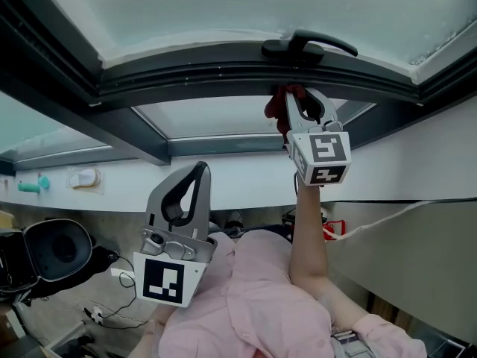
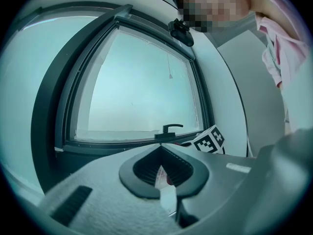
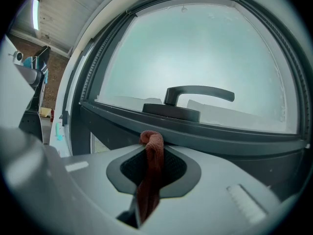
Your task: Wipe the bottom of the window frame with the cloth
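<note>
The dark window frame (image 1: 223, 77) crosses the top of the head view, with its black handle (image 1: 309, 45) on the bottom bar. My right gripper (image 1: 296, 99) is raised just under that handle, shut on a red cloth (image 1: 282, 109). In the right gripper view the cloth (image 3: 150, 175) sticks up between the jaws, and its top lies close to the frame's bottom bar (image 3: 220, 136) below the handle (image 3: 195, 94); I cannot tell whether it touches. My left gripper (image 1: 198, 171) hangs lower, near my chest, shut and empty. Its own view shows the left gripper (image 2: 161, 149) facing the window frame (image 2: 112, 146).
A white ledge (image 1: 246, 181) runs beneath the window, carrying a teal object (image 1: 31, 187) and a white one (image 1: 84, 177) at the left. A black round object (image 1: 52, 248) and cables (image 1: 112, 312) lie on the floor at lower left. A pink sleeve (image 1: 253, 297) fills the bottom middle.
</note>
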The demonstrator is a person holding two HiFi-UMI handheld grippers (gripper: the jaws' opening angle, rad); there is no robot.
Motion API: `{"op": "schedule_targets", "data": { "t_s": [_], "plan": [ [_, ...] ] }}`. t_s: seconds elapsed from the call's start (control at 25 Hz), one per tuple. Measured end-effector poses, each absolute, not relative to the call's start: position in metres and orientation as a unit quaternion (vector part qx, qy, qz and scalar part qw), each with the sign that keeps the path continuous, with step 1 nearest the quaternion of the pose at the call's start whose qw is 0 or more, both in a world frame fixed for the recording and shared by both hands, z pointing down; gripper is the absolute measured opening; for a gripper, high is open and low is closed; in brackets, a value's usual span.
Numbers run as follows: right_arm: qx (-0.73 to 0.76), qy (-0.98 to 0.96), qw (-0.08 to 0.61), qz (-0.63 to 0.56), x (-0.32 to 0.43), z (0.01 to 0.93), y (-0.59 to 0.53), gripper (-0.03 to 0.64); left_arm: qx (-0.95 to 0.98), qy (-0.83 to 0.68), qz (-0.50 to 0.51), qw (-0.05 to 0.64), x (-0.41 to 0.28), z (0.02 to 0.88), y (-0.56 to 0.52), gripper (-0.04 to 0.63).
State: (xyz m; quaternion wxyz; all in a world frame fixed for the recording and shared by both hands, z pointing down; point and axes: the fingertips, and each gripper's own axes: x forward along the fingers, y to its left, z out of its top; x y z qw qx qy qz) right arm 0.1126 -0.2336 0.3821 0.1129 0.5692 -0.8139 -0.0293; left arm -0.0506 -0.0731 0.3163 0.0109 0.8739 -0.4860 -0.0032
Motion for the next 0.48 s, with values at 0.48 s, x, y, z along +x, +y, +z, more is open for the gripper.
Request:
{"op": "schedule_targets", "data": {
  "t_s": [0.48],
  "plan": [
    [0.502,-0.854,-0.029,0.133,0.113,0.387,-0.214,0.052,0.856,-0.516,-0.011,0.010,-0.061,0.320,-0.055,0.000]
  ]
}}
